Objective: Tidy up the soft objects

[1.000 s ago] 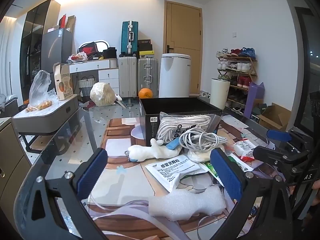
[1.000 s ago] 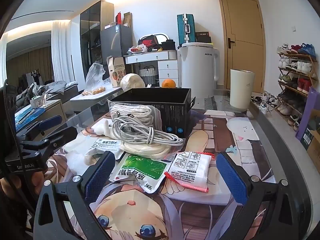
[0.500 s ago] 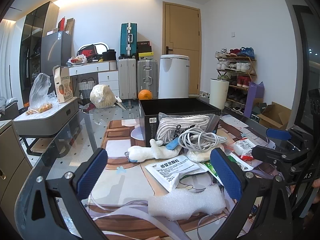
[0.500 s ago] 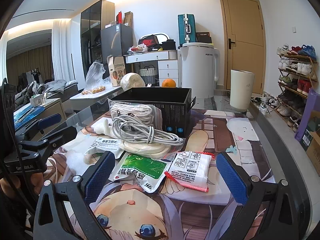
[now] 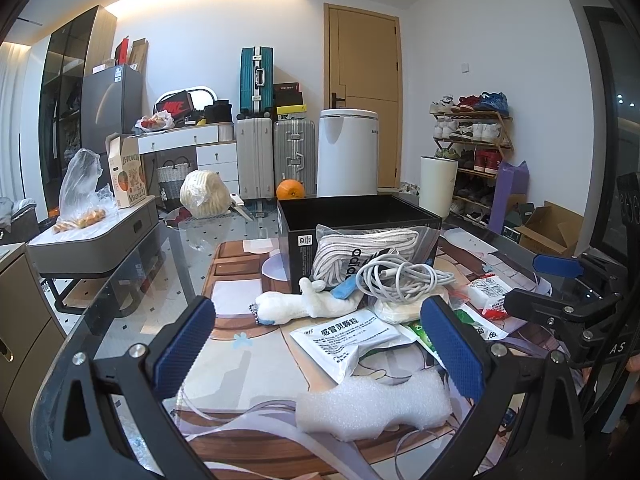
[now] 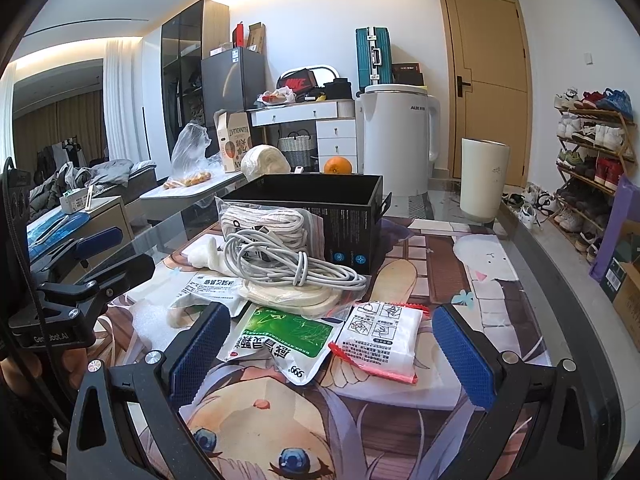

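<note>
On the glass-topped table with its printed cartoon mat [image 6: 500, 288], a heap of soft items is found gathered directly in front of an open black cardboard box [image 5: 356, 216], evidently so that each can be lifted the short way into it. Nothing can be seen lying inside the box from either view, so the sorting is judged not yet begun.

A bag of white rope-like socks [image 5: 360, 248] is leaned against the box's front wall, and a coiled white cable [image 5: 400, 276] is rested on top of the heap. A white plush toy [image 5: 304, 306] is laid just beside the box on the left side. A white printed sachet [image 5: 348, 338] and a piece of white foam padding [image 5: 372, 404] are placed nearest the left gripper [image 5: 320, 344].

That left gripper is held wide apart above the mat with nothing between its blue pads, the foam lying just below its span; it is judged the likeliest first pick.

The right gripper [image 6: 332, 348] is likewise spread fully and grasps nothing. Between its pads lie a green-and-white sachet [image 6: 280, 340] and a white sachet with red serrated edging [image 6: 380, 340], both flat on the mat.

Both tools are kept low and level, facing the box.
</note>
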### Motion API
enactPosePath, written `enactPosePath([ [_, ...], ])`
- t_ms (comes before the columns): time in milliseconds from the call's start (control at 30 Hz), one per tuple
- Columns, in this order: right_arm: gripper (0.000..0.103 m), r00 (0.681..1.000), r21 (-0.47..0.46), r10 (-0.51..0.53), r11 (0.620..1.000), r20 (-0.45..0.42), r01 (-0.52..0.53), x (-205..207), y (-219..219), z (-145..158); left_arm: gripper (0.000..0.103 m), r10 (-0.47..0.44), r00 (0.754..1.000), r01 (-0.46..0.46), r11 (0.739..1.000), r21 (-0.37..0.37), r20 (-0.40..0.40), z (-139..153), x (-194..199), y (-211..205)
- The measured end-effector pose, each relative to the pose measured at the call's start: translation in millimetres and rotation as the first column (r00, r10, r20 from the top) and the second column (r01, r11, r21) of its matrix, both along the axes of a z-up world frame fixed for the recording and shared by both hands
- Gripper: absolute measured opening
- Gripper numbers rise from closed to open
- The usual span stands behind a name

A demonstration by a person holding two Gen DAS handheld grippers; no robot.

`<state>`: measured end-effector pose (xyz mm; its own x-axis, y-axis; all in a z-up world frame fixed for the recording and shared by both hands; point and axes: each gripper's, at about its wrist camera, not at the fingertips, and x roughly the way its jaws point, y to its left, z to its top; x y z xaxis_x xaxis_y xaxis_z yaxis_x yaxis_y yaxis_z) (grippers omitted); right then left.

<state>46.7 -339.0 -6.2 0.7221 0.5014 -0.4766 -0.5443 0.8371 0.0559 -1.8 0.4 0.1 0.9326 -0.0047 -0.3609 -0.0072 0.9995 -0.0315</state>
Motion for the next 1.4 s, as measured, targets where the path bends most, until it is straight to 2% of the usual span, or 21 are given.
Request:
enactPosePath([
  [1067, 0.103, 1.000, -0.004, 0.002, 1.000, -0.003, -0.002, 0.7, 0.4, -0.3, 0.103, -0.001, 1.000, 0.001, 1.000, 0.007, 0.000, -0.3, 0.1, -1.6],
  [1400, 0.103, 0.999, -0.004, 0.020, 1.000, -0.033, -0.020, 5.9, -0.7, -0.5, 0.103, -0.008, 1.000, 0.008, 1.000, 0.020, -0.019, -2.2, 1.5, -2.3],
])
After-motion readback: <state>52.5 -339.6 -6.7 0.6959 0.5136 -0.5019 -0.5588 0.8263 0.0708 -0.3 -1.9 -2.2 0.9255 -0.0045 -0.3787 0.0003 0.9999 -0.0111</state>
